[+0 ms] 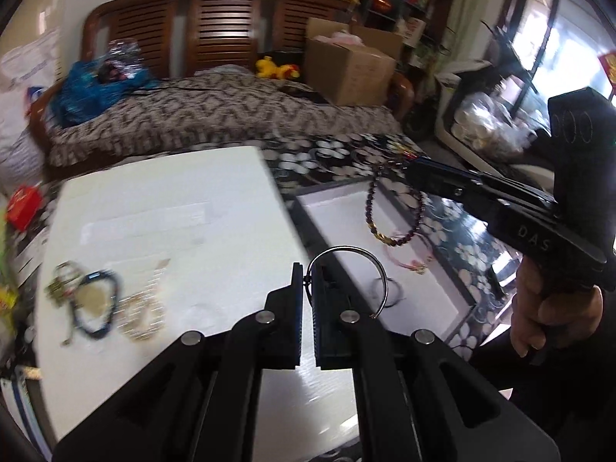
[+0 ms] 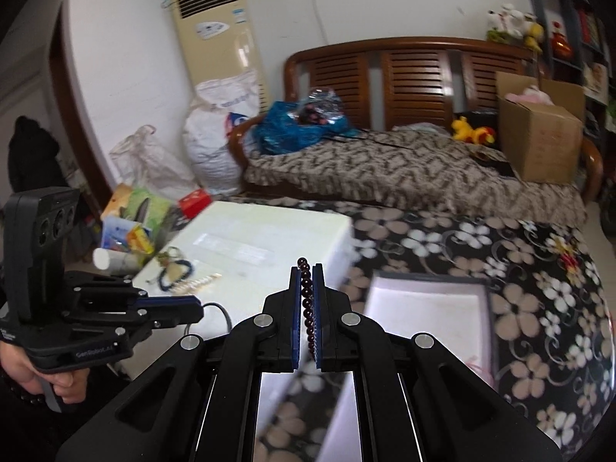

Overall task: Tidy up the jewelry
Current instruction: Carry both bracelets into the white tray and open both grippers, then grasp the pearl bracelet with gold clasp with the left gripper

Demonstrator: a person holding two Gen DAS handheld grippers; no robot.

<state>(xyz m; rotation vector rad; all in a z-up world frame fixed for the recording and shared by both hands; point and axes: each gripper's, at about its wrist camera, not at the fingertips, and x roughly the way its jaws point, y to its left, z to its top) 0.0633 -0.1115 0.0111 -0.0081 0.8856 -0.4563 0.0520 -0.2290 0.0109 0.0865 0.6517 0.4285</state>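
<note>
The left tool [image 1: 308, 273] is closed down to a sliver on a thin silver bangle [image 1: 348, 265], pinched near its clasp end, so the ring stands out past the tips and curves to that tool's right. The right tool [image 2: 307, 269] is likewise nearly shut, clamped on a strand of dark red beads [image 2: 306, 292] that runs along the slot between its pads; in the left view the rest of that bracelet [image 1: 396, 211] hangs in a loop below its tip, with a gold charm at the bottom. Both loads hover over an open white tray [image 1: 338, 223], which lies ahead and below the left tool and to the lower right of the right one, on the flowered bench [image 2: 519, 308]. A pink cord [image 1: 414, 263] and a thin ring already lie in it. To the left of both tools a white box [image 1: 173, 223] carries more pieces: a blue bead bracelet [image 1: 98, 304] and a pale pearly one [image 1: 142, 315]. The bangle looks stiff, light and slick, so a grip across the wire near the clasp may let it pivot; a hold square on the band should steady it. The bead strand is limp and will swing and drape, so it is best lowered until the charm touches down first, then laid out. Neither seems fragile, though the elastic could snag.
</note>
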